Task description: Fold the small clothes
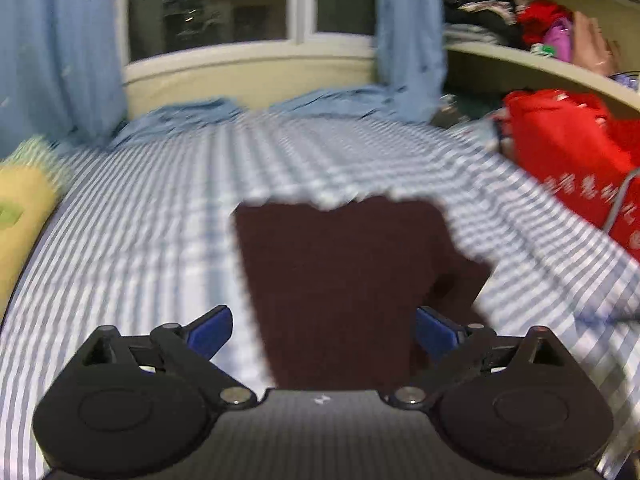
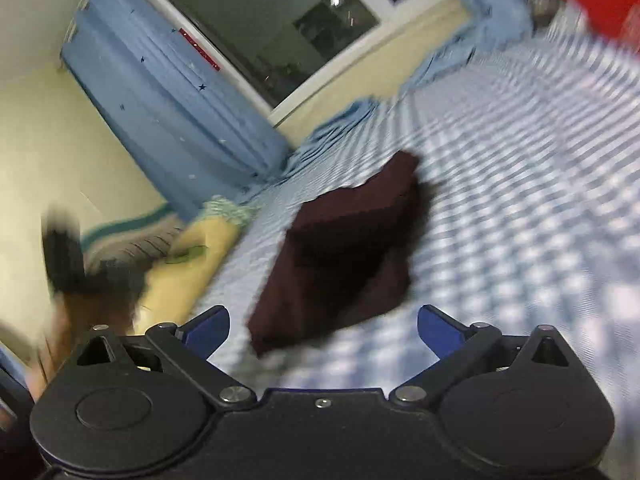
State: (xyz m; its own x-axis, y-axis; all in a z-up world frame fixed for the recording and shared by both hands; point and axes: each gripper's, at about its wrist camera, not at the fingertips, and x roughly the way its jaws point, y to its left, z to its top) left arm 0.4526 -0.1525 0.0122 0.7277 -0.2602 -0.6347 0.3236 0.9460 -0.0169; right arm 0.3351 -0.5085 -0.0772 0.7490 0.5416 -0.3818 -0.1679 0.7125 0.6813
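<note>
A small dark maroon garment (image 1: pixel 344 280) lies flat on the blue-and-white striped bedsheet (image 1: pixel 160 220). In the left wrist view it runs from mid-frame down between my left gripper's (image 1: pixel 324 332) blue fingers, which stand wide apart with nothing clamped. In the right wrist view the same garment (image 2: pixel 344 264) lies folded ahead and slightly left of my right gripper (image 2: pixel 324 332), whose blue fingers are wide open and empty above the sheet. That view is tilted and motion-blurred.
A red bag (image 1: pixel 576 160) and a shelf of piled clothes (image 1: pixel 532 28) stand at the right. A yellow pillow (image 1: pixel 20 216) lies at the left edge. Blue curtains (image 1: pixel 60 48) and a window (image 1: pixel 248 4) are at the far end of the bed.
</note>
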